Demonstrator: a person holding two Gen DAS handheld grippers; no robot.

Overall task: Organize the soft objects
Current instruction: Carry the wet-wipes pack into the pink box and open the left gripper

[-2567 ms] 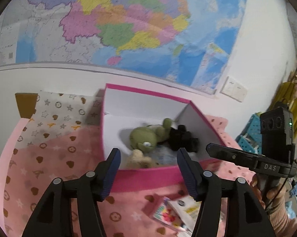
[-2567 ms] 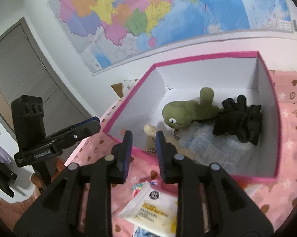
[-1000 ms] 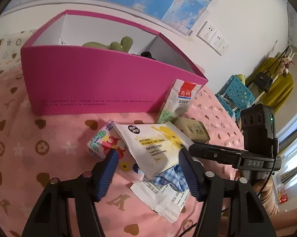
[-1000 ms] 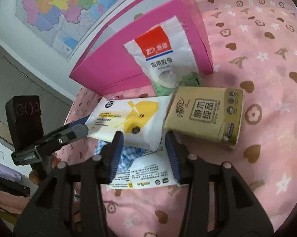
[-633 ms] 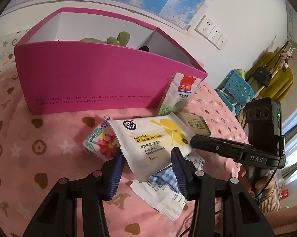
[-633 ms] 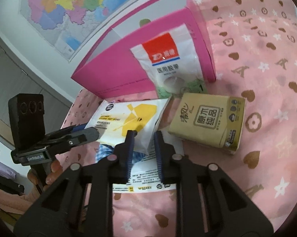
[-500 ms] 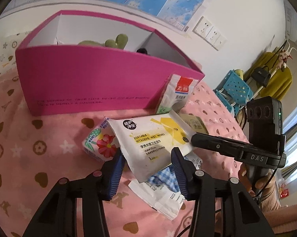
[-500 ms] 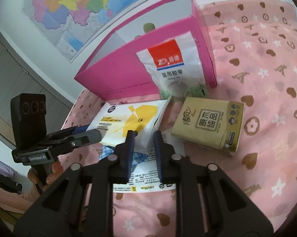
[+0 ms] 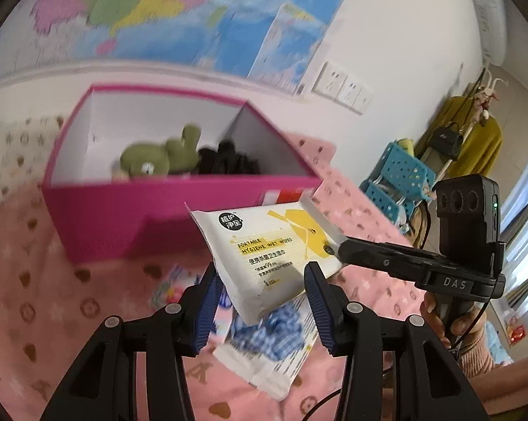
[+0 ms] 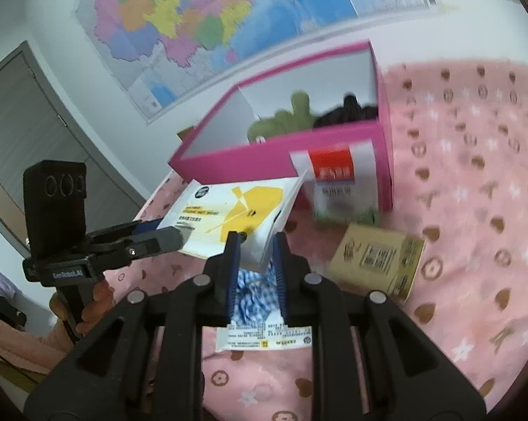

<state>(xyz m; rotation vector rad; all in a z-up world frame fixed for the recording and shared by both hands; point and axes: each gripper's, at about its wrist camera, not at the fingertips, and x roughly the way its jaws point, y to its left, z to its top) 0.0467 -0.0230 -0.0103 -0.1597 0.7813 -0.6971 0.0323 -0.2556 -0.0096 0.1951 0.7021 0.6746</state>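
Pink box (image 9: 179,207) already holding plush toy (image 9: 148,165); wipes pack (image 9: 264,249) clamped by both grippers (image 9: 262,298) (image 10: 255,263); other packets left.

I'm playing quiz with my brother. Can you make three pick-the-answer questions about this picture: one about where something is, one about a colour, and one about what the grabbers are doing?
1. Where is the green plush toy?
A. Inside the box
B. On the blanket
C. On the wall

2. What colour is the outside of the box?
A. Blue
B. Bright pink
C. Yellow

3. What is happening to the wipes pack?
A. It lies flat on the blanket
B. It sits in the box
C. Both grippers hold it up in the air

Answers:
1. A, the toy lies between the box's white inner walls.
2. B, its front wall is pink.
3. C, the left gripper and right gripper pinch opposite ends, and the pack hangs above the blanket.
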